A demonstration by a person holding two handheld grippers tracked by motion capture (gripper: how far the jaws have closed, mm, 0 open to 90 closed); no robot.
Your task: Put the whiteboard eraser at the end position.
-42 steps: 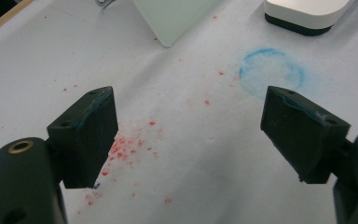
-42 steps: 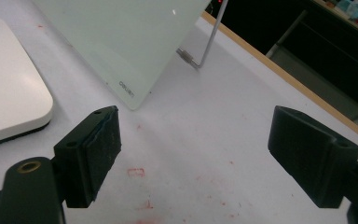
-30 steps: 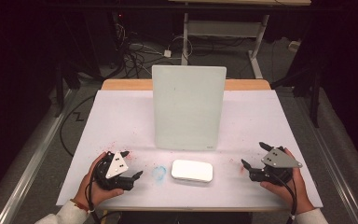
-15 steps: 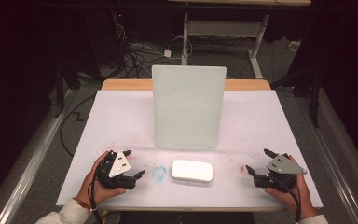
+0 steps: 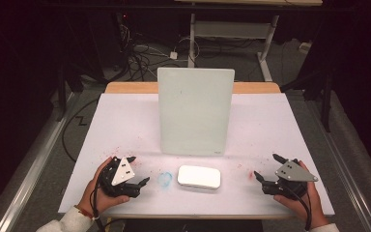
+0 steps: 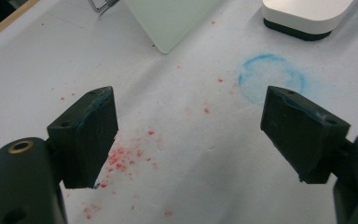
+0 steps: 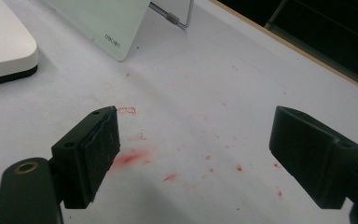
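White eraser block [image 5: 199,176], flat and rounded, lies at the table's [image 5: 125,121] near edge in front of the upright glass board [image 5: 195,111], its long axis running from nine to three o'clock. Left gripper [image 5: 139,171] rests low at the block's nine o'clock, jaws spread wide and empty, with a blue chalk ring [image 5: 164,179] between them and the block. Right gripper [image 5: 266,168] sits well apart at three o'clock, jaws likewise parted and holding nothing, above red smudges [image 7: 130,158]. Judging by the gap, the left hand is nearer, and a reach toward three o'clock would meet the block's short end.
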